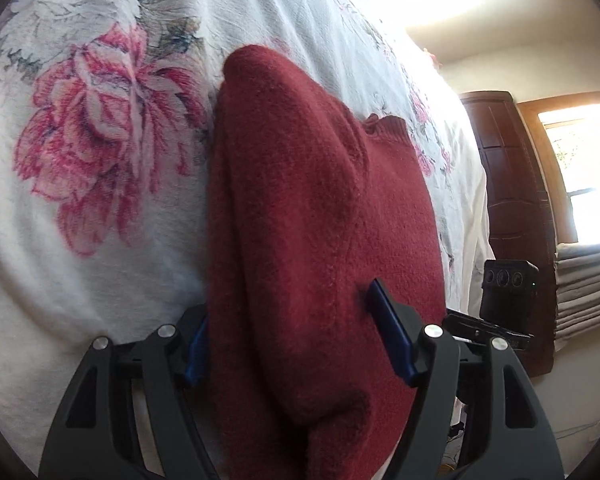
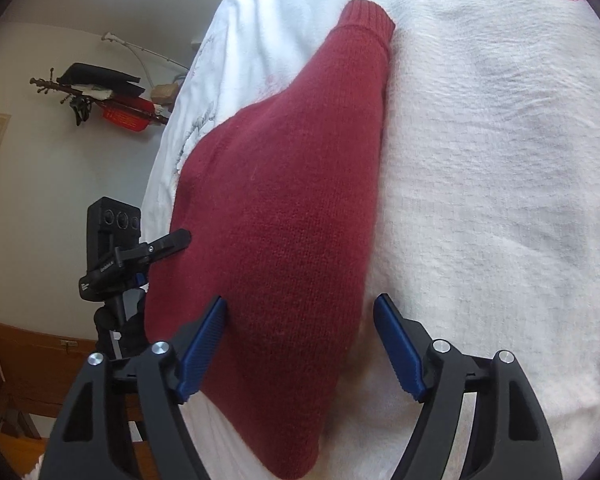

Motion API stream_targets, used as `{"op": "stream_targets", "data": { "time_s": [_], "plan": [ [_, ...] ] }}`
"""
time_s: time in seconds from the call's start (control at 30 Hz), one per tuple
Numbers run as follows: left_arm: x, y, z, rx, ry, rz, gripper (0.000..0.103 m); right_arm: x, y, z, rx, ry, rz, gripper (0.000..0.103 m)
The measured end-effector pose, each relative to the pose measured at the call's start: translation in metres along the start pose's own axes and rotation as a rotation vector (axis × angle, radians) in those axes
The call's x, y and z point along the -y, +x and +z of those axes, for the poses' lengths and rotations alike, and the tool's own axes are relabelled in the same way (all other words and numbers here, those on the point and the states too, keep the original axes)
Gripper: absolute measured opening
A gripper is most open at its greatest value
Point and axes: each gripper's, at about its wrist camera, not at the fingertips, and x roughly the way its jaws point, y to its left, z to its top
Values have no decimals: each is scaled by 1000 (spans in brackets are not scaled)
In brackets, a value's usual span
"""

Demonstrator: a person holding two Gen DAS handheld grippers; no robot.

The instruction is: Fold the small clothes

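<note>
A dark red knit sweater (image 1: pixel 300 220) lies folded lengthwise on a white bedspread with pink flowers (image 1: pixel 100 140). My left gripper (image 1: pixel 288 304) is open and straddles the thick folded edge: its left blue pad (image 1: pixel 198 346) is partly hidden behind the cloth, and its right pad (image 1: pixel 388 332) rests on top. In the right wrist view the sweater (image 2: pixel 284 208) tapers to a ribbed cuff (image 2: pixel 366 16). My right gripper (image 2: pixel 300 304) is open over the sweater's near edge, one pad (image 2: pixel 204 348) on the knit, the other (image 2: pixel 398 348) over the bedspread (image 2: pixel 500 200).
The bed's edge runs beside the sweater. The other gripper's black body (image 1: pixel 508 300) (image 2: pixel 116 248) shows past that edge in each view. A wooden wardrobe (image 1: pixel 508 180) and a bright window (image 1: pixel 580 152) stand beyond. A wall rack with clothes (image 2: pixel 108 96) and wooden furniture (image 2: pixel 32 360) are off the bed.
</note>
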Motion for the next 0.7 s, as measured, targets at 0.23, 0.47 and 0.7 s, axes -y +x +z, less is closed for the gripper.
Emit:
{"op": "stream_targets", "data": {
  "time_s": [0.23, 0.47, 0.7],
  "plan": [
    [4, 16, 2, -13, 5, -6, 60, 3, 24, 11, -7, 69, 85, 77],
    [9, 7, -10, 35, -34, -103, 37, -12, 0, 6, 41, 41, 123, 47],
    [62, 3, -46, 39, 19, -196, 35, -42, -58, -15, 66, -65, 97, 46]
  ]
}}
